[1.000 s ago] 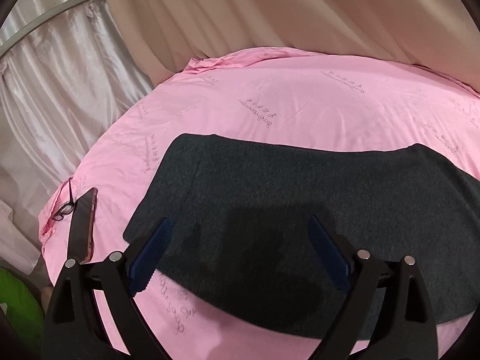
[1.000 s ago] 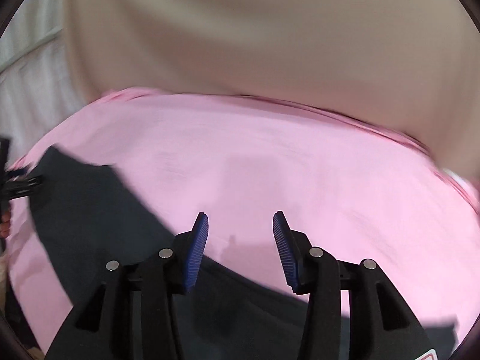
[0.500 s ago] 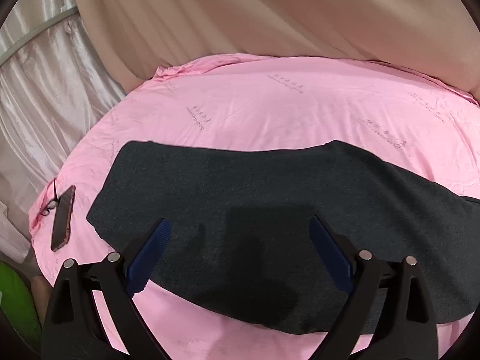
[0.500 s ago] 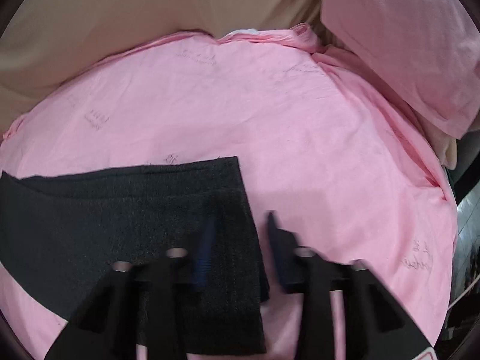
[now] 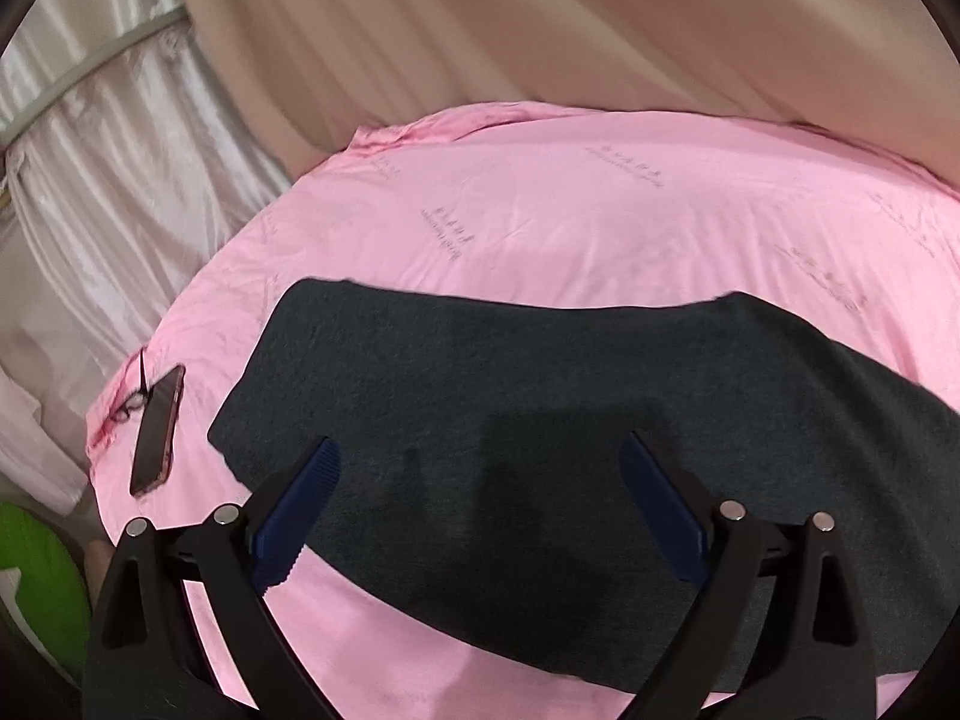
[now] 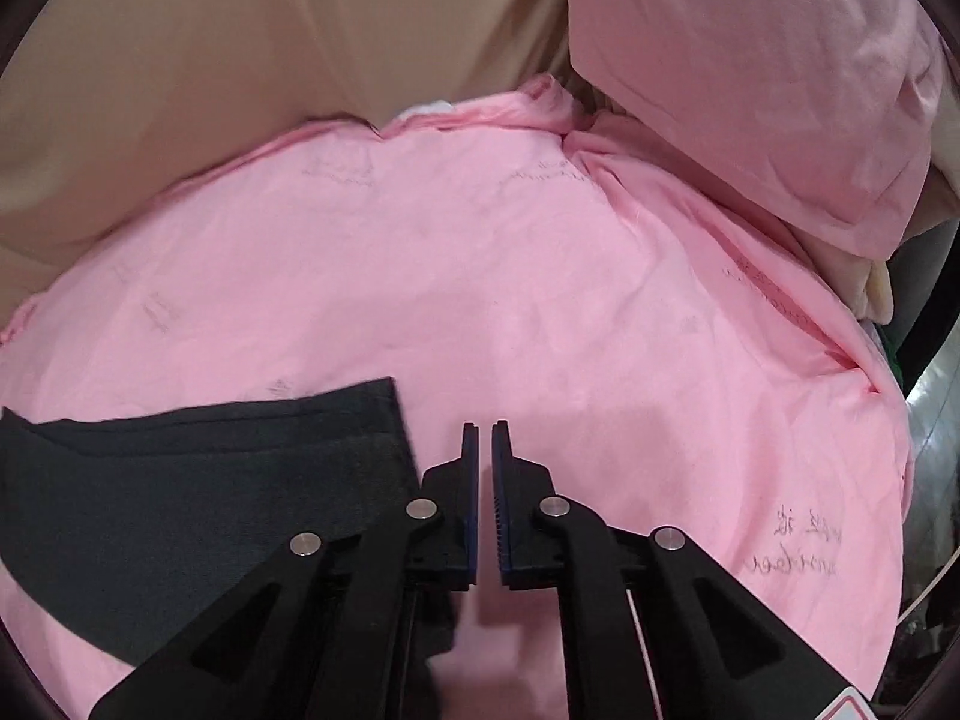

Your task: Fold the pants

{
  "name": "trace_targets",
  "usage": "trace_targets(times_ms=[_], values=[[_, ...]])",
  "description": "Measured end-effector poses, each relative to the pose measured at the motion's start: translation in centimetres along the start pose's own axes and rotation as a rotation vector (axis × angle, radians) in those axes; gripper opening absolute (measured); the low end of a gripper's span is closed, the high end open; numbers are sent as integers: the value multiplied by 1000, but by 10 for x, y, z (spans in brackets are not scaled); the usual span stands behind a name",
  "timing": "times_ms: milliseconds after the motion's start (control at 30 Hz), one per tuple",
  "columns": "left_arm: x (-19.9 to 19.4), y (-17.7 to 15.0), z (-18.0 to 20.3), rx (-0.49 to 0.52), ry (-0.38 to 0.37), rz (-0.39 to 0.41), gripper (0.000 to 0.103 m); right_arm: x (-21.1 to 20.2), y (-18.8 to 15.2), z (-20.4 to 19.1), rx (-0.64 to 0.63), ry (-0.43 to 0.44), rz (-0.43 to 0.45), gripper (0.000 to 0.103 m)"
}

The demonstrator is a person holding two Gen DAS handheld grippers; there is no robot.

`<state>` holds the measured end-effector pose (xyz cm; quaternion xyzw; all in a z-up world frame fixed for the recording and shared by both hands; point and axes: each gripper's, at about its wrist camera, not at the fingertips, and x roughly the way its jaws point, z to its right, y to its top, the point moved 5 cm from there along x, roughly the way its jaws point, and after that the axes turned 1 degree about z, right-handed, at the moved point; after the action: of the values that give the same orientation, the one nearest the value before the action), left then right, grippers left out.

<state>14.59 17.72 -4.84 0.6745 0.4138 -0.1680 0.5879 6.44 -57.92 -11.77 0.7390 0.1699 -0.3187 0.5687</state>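
Note:
Dark grey pants (image 5: 540, 420) lie flat in a long folded strip across the pink bed sheet (image 5: 570, 222). My left gripper (image 5: 480, 468) is wide open and empty, hovering above the strip's left part. In the right wrist view the strip's right end (image 6: 210, 480) shows stacked layers. My right gripper (image 6: 485, 450) is shut and empty, just right of that end, over bare pink sheet (image 6: 540, 300).
A phone (image 5: 157, 429) and a dark hair tie (image 5: 135, 402) lie at the sheet's left edge. A pink pillow (image 6: 750, 72) sits at the back right. Beige curtain (image 5: 540, 24) hangs behind the bed. A green object (image 5: 36, 588) is at the lower left.
My right gripper has swung right to the pants' right end and its jaws have closed. My left gripper has shifted slightly over the strip and stays open.

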Motion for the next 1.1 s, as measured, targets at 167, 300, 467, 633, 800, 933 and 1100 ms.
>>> trace_targets(times_ms=[167,300,467,633,800,933,1100], values=[[1,3,-26,-57,14,23,92,1,2,-52,-226,-54,-13,57],[0,-2,-25,-37,-10,26,92,28,-2,-41,-217,-118,-85,57],[9,-10,-26,-24,-2,3,92,28,-3,-40,-193,-82,-86,7],[12,-3,-30,-44,17,5,92,-65,53,-66,-235,-49,164,4],[10,4,-26,-62,8,23,92,-11,54,-37,-214,-103,35,4],[16,4,-29,-76,15,11,92,52,11,-16,-133,-115,-130,8],[23,10,-72,-162,26,-5,92,0,12,-26,-61,-113,9,46]])
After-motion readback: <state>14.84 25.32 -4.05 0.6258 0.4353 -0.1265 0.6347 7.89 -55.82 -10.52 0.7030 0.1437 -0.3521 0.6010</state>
